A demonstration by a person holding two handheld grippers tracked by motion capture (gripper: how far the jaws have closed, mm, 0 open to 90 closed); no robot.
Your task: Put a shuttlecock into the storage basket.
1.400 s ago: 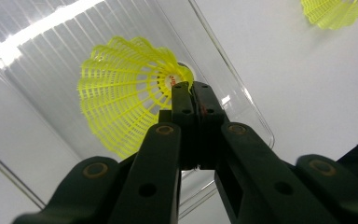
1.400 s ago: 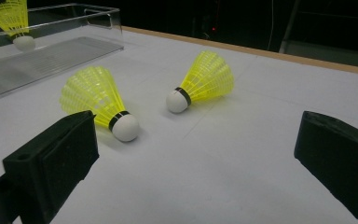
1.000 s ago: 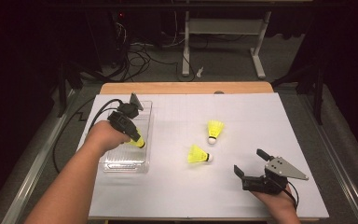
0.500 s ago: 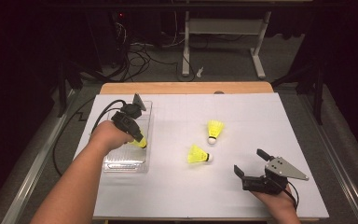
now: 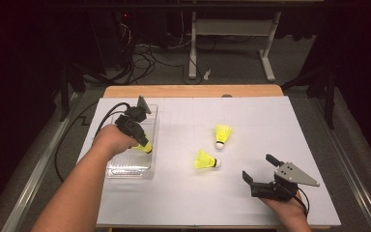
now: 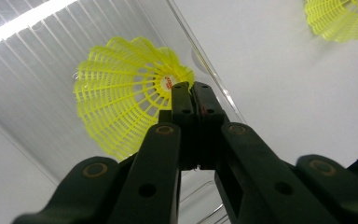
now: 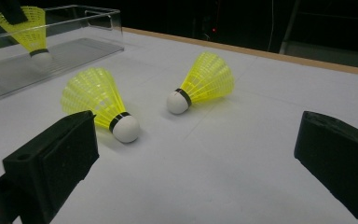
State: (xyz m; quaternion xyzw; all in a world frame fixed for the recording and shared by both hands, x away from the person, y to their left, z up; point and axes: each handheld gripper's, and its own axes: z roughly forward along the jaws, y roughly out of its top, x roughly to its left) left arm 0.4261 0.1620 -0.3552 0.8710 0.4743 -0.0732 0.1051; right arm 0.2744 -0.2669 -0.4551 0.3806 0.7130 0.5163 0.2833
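While the left gripper (image 5: 142, 143) hangs over the clear tray (image 5: 128, 170) at the desk's (image 5: 183, 198) left side, its fingers are clenched on the rim of a yellow shuttlecock's (image 6: 121, 91) skirt. In the left gripper view the two black fingers meet with the skirt's edge pinched between them. In the right gripper view that shuttlecock hangs cork down, its long axis close to upright, with the cork low inside the tray walls; whether it already touches the ribbed floor cannot be told. The coming move, judged from this, turns on that vertical line: the tray floor lies straight below the cork, so a release should drop it in place.

Two more shuttlecocks lie on the white desk to the right of the tray. The near one (image 5: 206, 160) lies on its side, cork toward the right gripper (image 5: 261, 174). The far one (image 5: 222, 135) lies tilted with its cork toward the person. Both lie apart from each other. The right gripper rests near the desk's front right corner, fingers released and spread wide, holding nothing. Its view looks along the desk with both shuttlecocks ahead between its fingers, the near one to the left. The right hand is the nearer to both.
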